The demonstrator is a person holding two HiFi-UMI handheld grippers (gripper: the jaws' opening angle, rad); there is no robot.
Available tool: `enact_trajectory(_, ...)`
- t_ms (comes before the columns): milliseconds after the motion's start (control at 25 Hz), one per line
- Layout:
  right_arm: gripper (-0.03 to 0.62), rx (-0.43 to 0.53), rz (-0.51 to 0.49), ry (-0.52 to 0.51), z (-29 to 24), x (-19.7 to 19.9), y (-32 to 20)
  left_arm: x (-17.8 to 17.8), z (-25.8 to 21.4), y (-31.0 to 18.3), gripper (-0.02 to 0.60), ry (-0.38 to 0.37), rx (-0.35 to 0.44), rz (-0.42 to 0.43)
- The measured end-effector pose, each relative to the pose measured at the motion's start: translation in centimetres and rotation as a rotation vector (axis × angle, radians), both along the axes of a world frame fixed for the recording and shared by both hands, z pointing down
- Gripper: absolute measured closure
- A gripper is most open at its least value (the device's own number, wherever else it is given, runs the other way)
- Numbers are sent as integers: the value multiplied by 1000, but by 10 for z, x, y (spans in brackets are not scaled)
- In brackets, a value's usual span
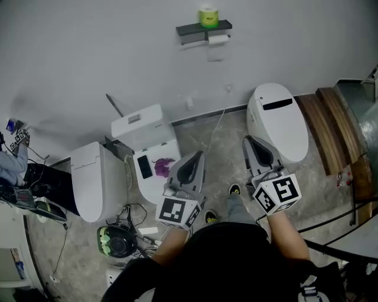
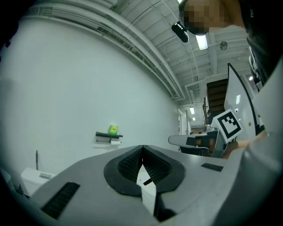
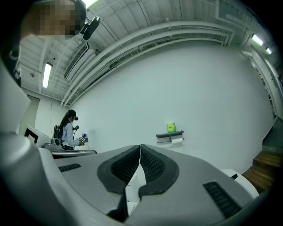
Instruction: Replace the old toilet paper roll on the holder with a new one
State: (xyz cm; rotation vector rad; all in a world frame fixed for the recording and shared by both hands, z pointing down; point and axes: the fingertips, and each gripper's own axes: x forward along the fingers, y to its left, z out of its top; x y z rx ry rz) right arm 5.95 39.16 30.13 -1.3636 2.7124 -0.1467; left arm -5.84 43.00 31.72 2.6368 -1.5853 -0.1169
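Left claw (image 1: 196,156), right claw (image 1: 250,143), head view: both closed and empty, well short of the wall. Holder (image 1: 190,29) is mounted ahead, with the old roll (image 1: 218,39) hung beneath and a green-wrapped roll (image 1: 208,16), likely the new one, on top.
Left gripper view: jaws together, nothing between, holder distant.
Right gripper view: likewise.
Step, as I judge it: approach. Next: close in and open a claw around the old roll.

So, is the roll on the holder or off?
On: a white roll hangs just under the dark holder, a sheet trailing down.
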Motion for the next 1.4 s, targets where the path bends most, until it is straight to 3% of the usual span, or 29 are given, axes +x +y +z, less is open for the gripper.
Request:
enact_trajectory(560,576,9,-41,-5,2,65,-145,72,-1,-136,558,-60,-7,-26)
enact_trajectory(1040,576,8,-89,-14,4,92,-201,105,0,-186,558,-92,-19,-63)
enact_trajectory(1400,576,18,-115,-28,5,86,-228,110,2,-218,558,-102,-16,-42)
